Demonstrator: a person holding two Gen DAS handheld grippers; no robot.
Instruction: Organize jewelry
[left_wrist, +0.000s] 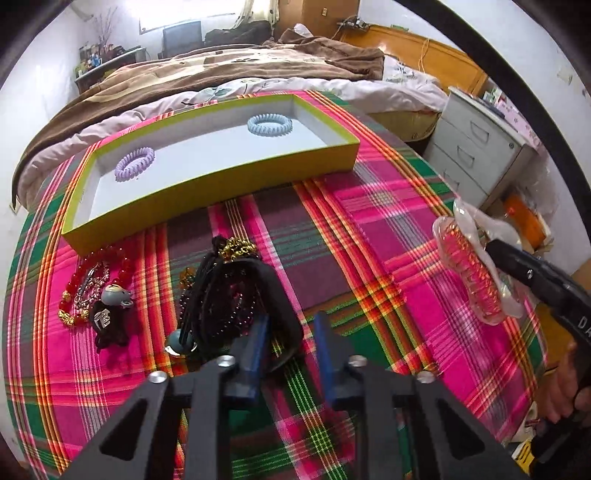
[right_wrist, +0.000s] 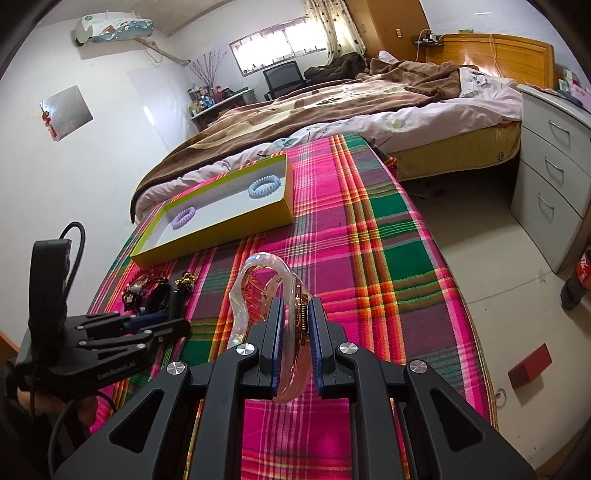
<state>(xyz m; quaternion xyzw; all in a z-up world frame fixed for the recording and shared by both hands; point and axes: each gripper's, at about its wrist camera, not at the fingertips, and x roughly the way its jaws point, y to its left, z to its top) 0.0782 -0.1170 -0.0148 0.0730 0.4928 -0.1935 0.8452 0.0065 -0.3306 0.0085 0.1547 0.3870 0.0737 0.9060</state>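
Both right-gripper (right_wrist: 295, 328) jaws clamp the clear hair claw (right_wrist: 266, 295); left gripper (left_wrist: 291, 343) jaws gape slightly, straddling a black band (left_wrist: 269, 291).

Each camera sits on a gripper and looks forward and steeply down along its fingers, close over the plaid-covered table (left_wrist: 369, 229). The left view faces the yellow tray (left_wrist: 221, 177) nearly head-on; the right view stands further right. Both share the tray, the bed (right_wrist: 332, 110) and the window (right_wrist: 273, 44) wall.
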